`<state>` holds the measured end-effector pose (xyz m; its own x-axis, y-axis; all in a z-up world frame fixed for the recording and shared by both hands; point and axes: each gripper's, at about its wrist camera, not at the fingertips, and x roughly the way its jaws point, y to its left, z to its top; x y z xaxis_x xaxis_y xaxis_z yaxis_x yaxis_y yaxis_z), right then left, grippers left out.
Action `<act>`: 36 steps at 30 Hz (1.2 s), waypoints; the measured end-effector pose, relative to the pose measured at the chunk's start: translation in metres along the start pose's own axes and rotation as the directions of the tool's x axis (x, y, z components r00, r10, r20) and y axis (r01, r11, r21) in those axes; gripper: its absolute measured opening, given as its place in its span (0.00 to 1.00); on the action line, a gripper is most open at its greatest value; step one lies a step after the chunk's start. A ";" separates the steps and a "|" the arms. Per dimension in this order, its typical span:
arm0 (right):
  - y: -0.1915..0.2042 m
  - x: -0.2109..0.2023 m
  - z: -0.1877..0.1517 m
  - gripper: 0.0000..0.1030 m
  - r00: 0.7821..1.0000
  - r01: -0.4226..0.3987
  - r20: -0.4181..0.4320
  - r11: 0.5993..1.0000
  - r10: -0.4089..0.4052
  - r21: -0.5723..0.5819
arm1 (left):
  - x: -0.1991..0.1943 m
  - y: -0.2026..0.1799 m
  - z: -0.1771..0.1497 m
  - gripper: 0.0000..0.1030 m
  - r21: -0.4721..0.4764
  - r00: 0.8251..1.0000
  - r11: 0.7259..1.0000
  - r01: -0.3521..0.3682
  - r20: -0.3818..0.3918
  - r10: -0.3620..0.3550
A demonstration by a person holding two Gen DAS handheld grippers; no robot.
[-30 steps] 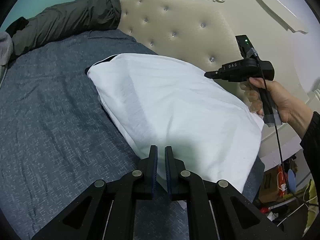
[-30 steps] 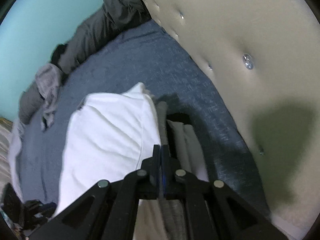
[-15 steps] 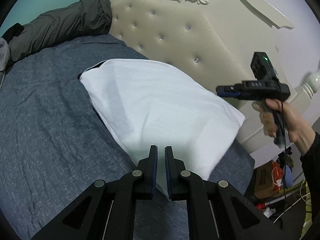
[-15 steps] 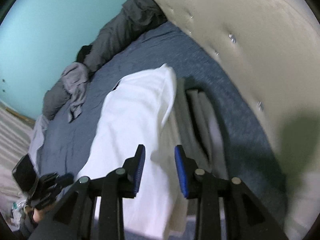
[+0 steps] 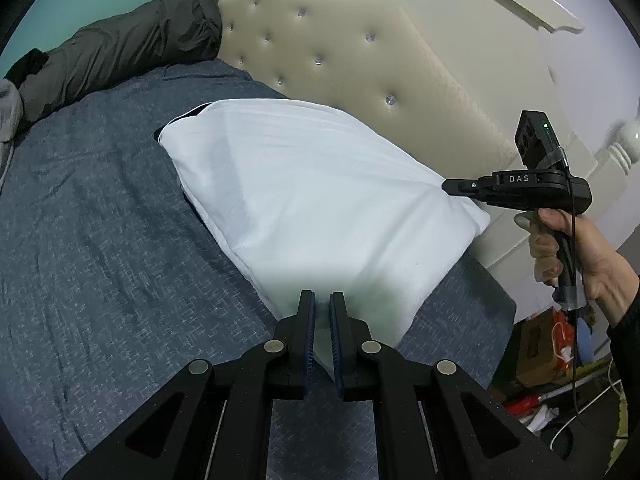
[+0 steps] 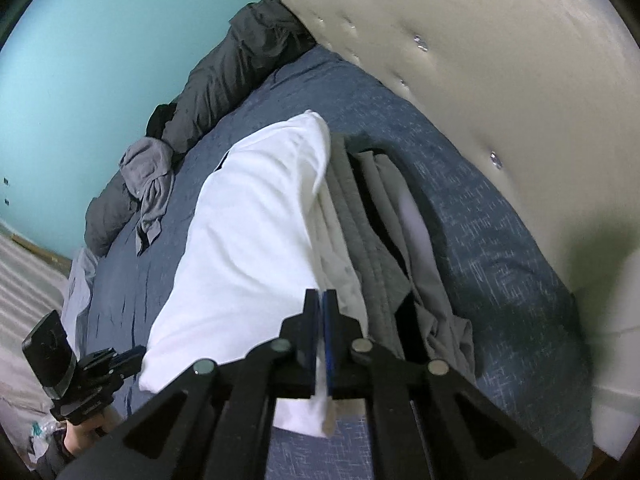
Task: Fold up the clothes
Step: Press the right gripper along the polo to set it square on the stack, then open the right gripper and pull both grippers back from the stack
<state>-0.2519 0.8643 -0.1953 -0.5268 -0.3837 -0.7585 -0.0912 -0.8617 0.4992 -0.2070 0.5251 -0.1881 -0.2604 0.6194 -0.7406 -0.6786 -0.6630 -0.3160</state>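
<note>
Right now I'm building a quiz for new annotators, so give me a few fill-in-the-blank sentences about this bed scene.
1. The garment pinched at its near edge by the left gripper is coloured ____.
2. The bedspread under it is coloured ____.
3. The right gripper is shut on the same ____.
4. Between the garment and the tufted headboard lies a stack of folded ____.

Missing words: white; blue; garment; clothes
</note>
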 end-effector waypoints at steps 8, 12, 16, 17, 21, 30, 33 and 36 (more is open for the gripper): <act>0.017 -0.024 -0.009 0.08 0.989 0.090 0.119 0.996 -0.086 -0.028 | -0.005 0.004 -0.006 0.08 -0.015 1.000 1.000 -0.012 -0.002 0.012; 0.035 -0.036 -0.018 0.08 0.977 0.116 0.184 0.991 -0.103 -0.064 | -0.012 0.003 -0.009 0.08 -0.026 1.000 0.999 -0.019 0.001 0.019; 0.043 -0.035 -0.028 0.08 0.978 0.112 0.187 0.990 -0.095 -0.083 | -0.022 0.003 -0.012 0.08 -0.036 1.000 0.999 -0.026 0.014 0.027; 0.044 -0.035 -0.030 0.08 0.977 0.119 0.186 0.989 -0.102 -0.085 | -0.025 0.003 -0.013 0.08 -0.040 0.999 0.999 -0.028 0.017 0.028; 0.045 -0.041 -0.043 0.08 0.969 0.140 0.214 0.988 -0.122 -0.071 | -0.036 0.004 -0.015 0.08 -0.057 0.999 0.998 -0.033 0.034 0.035; 0.064 -0.064 -0.074 0.25 0.954 0.158 0.268 0.985 -0.136 -0.062 | -0.068 -0.008 -0.020 0.08 -0.053 0.997 0.998 -0.031 0.066 0.035; 0.079 -0.070 -0.086 0.25 0.948 0.173 0.286 0.981 -0.142 -0.087 | -0.081 -0.012 -0.023 0.08 -0.050 0.996 0.998 -0.030 0.081 0.034; 0.093 -0.077 -0.097 0.26 0.944 0.179 0.297 0.980 -0.144 -0.092 | -0.095 -0.016 -0.026 0.08 -0.045 0.995 0.998 -0.032 0.096 0.037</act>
<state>-0.1378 0.7817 -0.1315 -0.7348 -0.1395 -0.6637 -0.1054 -0.9432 0.3150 -0.1530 0.4661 -0.1281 -0.3498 0.6323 -0.6913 -0.6380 -0.7011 -0.3185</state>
